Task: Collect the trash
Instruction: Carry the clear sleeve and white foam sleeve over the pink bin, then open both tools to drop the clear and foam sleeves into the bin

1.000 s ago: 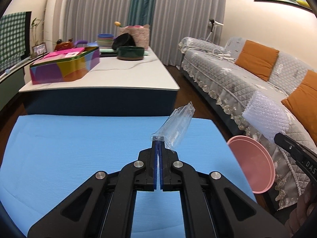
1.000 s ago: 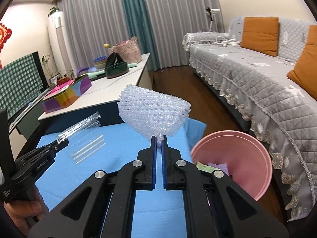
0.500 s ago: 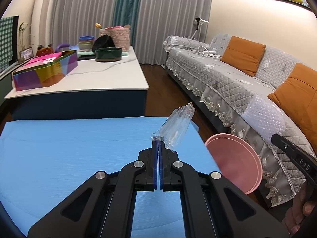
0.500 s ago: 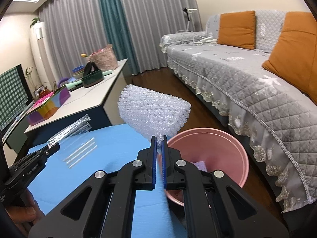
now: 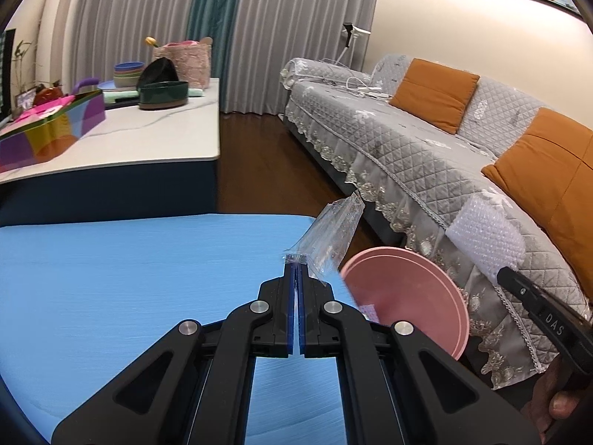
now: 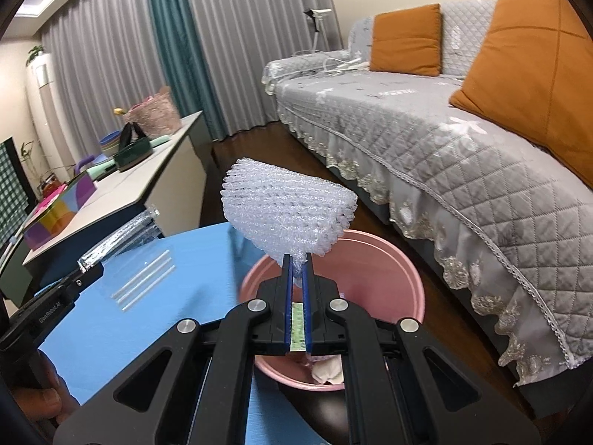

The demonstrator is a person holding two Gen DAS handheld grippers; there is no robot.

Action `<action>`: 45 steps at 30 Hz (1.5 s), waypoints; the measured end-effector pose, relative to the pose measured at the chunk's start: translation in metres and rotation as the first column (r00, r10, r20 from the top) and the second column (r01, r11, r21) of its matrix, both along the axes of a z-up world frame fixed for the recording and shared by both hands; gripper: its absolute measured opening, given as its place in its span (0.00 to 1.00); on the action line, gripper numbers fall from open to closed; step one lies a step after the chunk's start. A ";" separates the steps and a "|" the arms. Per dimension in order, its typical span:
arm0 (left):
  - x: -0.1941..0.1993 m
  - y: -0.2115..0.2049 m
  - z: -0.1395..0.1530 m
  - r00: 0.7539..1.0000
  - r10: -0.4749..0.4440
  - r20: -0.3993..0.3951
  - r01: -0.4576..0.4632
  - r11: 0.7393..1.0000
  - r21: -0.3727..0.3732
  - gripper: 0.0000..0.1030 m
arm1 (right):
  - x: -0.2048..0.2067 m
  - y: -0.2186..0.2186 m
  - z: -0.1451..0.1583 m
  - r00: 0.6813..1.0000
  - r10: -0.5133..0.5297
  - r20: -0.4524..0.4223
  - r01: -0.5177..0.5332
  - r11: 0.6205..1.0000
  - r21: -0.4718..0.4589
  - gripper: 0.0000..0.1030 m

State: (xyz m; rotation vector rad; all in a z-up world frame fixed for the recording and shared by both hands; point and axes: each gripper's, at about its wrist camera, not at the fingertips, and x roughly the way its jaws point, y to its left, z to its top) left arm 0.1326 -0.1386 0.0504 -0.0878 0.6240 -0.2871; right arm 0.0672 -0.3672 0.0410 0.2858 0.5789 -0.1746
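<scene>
Sofa [image 6: 426, 141]: grey quilted, orange cushions, behind the bin.
Table [image 5: 129, 278]: blue top, bin just off its edge.
Bin [image 6: 407, 278]: pink, scraps inside.
Right gripper [image 6: 296, 263]: clamped on bubble wrap [image 6: 289, 211], above the bin.
Left gripper [image 5: 296, 265]: pinched tight on clear plastic wrapper [image 5: 330, 237], over the table's edge beside the bin.

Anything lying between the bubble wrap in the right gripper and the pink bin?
Nothing: in the right wrist view the white bubble wrap hangs right over the round pink plastic bin, only air between.
</scene>
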 end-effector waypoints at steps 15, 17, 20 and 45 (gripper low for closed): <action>0.008 -0.066 -0.013 0.993 -0.119 -0.017 0.119 0.993 -0.025 0.01 | 0.005 -0.038 -0.032 0.993 -0.088 -0.080 0.089 0.996 0.008 0.05; 0.009 -0.073 -0.015 0.991 -0.133 -0.020 0.133 0.991 -0.031 0.01 | 0.007 -0.040 -0.036 0.992 -0.091 -0.089 0.092 0.996 0.008 0.05; 0.010 -0.084 -0.019 0.987 -0.161 -0.021 0.160 0.987 -0.029 0.01 | 0.011 -0.043 -0.043 0.990 -0.094 -0.103 0.096 0.995 0.012 0.05; -0.003 -0.066 0.005 0.981 -0.191 0.029 0.191 0.982 -0.004 0.61 | 0.004 -0.048 -0.027 0.975 -0.190 -0.113 0.196 0.980 0.042 0.79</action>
